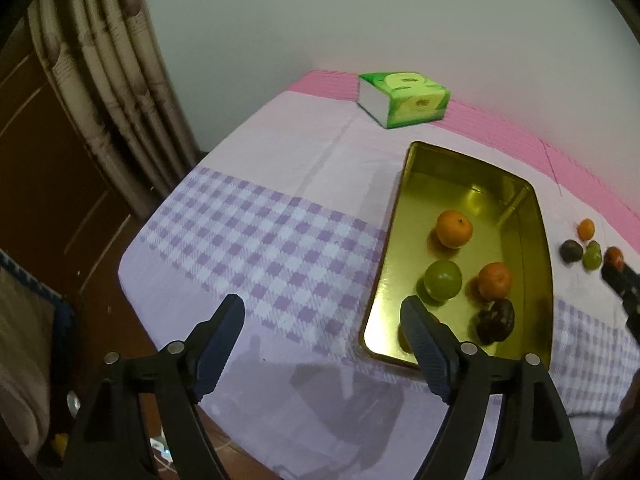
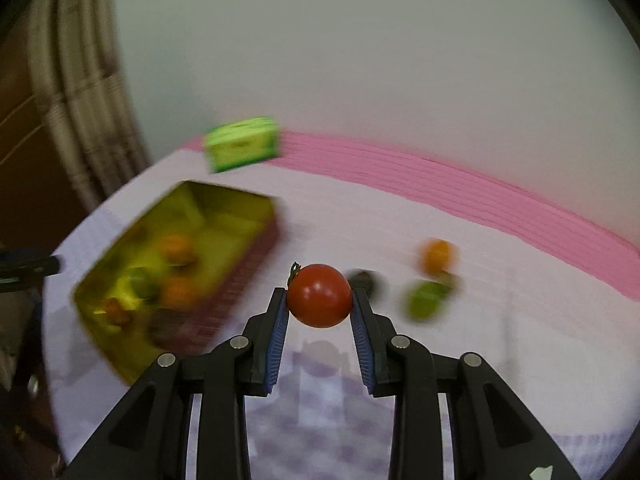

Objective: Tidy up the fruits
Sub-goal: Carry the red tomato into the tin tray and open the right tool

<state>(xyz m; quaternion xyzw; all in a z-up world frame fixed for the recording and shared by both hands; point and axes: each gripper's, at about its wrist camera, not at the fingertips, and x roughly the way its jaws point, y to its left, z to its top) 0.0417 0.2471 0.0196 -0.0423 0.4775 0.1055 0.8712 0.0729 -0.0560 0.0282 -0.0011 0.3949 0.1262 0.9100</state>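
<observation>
One red tomato [image 2: 319, 295] sits pinched between the right gripper [image 2: 320, 300] pads, frame centre. Left gripper [image 1: 322, 312] spread wide, empty; gold tray [image 1: 400, 216] at its right fingertip.

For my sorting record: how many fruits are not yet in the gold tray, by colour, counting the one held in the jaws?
Orange fruit: 1
Green fruit: 1
Dark fruit: 1
Red fruit, held: 1
Total: 4

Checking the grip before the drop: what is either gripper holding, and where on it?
The right gripper pinches a red tomato across its sides. The left gripper is open and empty.
</observation>
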